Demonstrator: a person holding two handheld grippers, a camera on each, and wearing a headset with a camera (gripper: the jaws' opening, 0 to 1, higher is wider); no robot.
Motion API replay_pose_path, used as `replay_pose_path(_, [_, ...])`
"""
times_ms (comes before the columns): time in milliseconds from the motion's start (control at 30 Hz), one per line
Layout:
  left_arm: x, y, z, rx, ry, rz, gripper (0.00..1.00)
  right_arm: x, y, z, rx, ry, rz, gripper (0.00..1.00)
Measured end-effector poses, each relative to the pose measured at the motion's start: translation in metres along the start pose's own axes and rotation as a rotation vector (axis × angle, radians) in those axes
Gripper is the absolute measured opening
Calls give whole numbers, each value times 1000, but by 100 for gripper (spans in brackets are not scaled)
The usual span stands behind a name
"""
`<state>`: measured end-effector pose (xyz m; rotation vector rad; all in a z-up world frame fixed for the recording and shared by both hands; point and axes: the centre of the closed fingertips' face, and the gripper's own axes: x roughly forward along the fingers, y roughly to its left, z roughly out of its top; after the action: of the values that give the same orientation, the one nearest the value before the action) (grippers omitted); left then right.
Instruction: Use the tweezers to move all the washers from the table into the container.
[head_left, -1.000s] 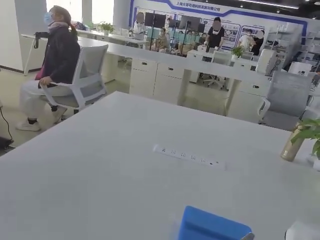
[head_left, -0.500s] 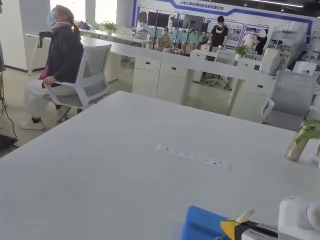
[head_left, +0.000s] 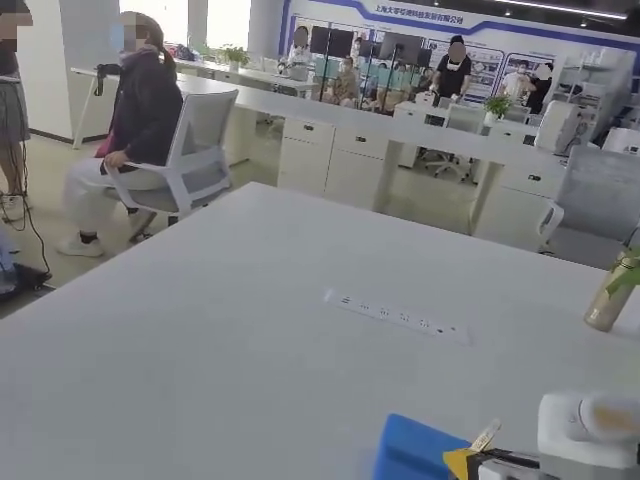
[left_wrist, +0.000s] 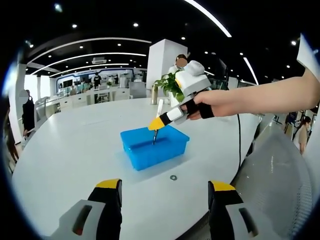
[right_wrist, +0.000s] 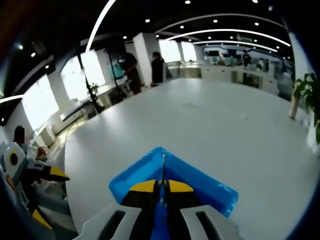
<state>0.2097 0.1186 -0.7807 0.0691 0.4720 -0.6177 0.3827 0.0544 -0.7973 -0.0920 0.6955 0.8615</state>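
- Our left claw (left_wrist: 165, 186) has its jaws wide apart and grips nothing; it hangs above the near edge of the white counter (left_wrist: 70, 150).
- From that claw, the blue container (left_wrist: 150, 155) stands on the counter toward 12 o'clock. We cannot make out what lies inside it.
- The tweezers (left_wrist: 154, 134) point down into the container's open top. We cannot tell whether their tips carry a washer or touch the bottom.
- One washer (left_wrist: 173, 177) lies flat on the counter at 12 o'clock from the left claw, just beside the container's near wall and not touching it.
- Our right claw (left_wrist: 157, 123) reaches in from 2 o'clock in the left gripper view, carried by a hand (left_wrist: 202, 106). Its jaws are together, clamped on the tweezers. In the right gripper view the yellow tips press the tweezers from both sides, over the container.
- A potted plant (left_wrist: 167, 82) stands on the counter beyond the container, near 12 o'clock.
- In the head view, a power strip (head_left: 400, 315) lies mid-counter and a bottle (head_left: 610, 295) stands at 3 o'clock.
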Motion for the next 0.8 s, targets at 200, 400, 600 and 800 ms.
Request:
replay_pose_path(200, [0, 0, -1, 1, 5, -3, 70, 6, 2, -4, -21, 29, 9, 3])
replay_pose_path(400, [1, -1, -2, 3, 10, -6, 69, 7, 3, -7, -25, 44, 7, 3])
replay_pose_path(600, [1, -2, -2, 3, 13, -13, 69, 9, -1, -9, -35, 51, 4, 3])
replay_pose_path(800, [1, -2, -3, 2, 18, -14, 69, 11, 2, -12, -65, 64, 9, 3])
